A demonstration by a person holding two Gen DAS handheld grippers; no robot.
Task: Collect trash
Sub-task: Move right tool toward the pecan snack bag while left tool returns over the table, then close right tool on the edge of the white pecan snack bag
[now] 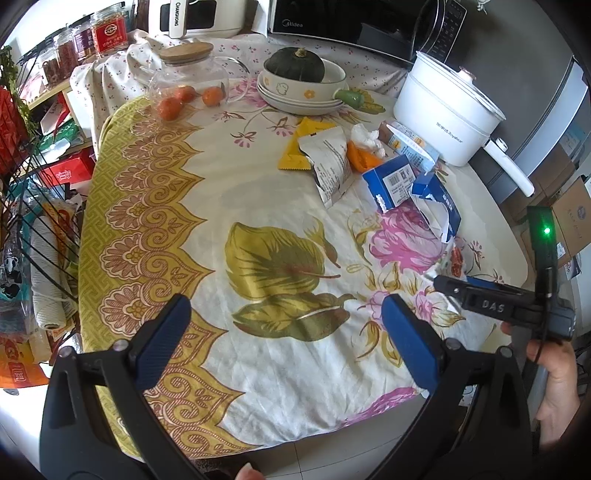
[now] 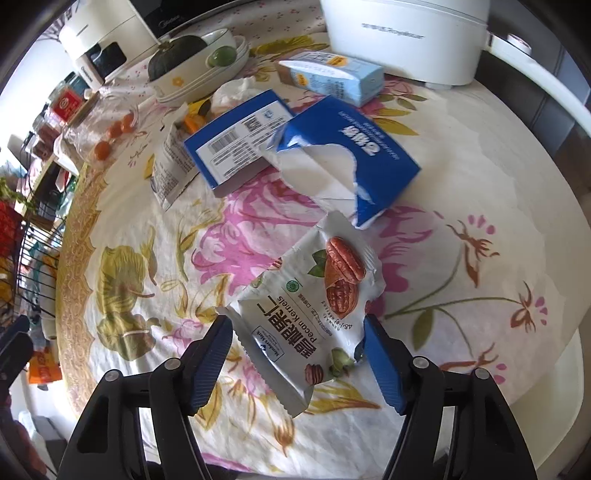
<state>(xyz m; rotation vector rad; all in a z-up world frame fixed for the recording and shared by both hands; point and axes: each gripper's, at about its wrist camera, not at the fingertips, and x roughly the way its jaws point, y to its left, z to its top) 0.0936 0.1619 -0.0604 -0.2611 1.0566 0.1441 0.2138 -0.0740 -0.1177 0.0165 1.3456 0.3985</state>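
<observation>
Trash lies on the flowered tablecloth (image 1: 280,354). A white pecan-kernel wrapper (image 2: 314,306) lies flat between the fingers of my right gripper (image 2: 297,347), which is open around its near end. Beyond it lie a torn blue box (image 2: 354,162), a second blue box (image 2: 236,147), a light blue carton (image 2: 332,77), a silver pouch (image 2: 168,170) and a crumpled tissue (image 2: 232,92). My left gripper (image 1: 286,314) is open and empty over the cloth's near part. In its view the pile shows: yellow wrapper (image 1: 306,142), silver pouch (image 1: 330,166), blue boxes (image 1: 397,181). The right gripper (image 1: 491,301) shows at right.
A white electric pot (image 1: 443,114) stands at the back right. Stacked bowls with a green squash (image 1: 295,64), a glass jar (image 1: 188,74) and small oranges (image 1: 212,96) stand at the back. A wire rack (image 1: 33,221) is left of the table. A microwave (image 1: 343,22) sits behind.
</observation>
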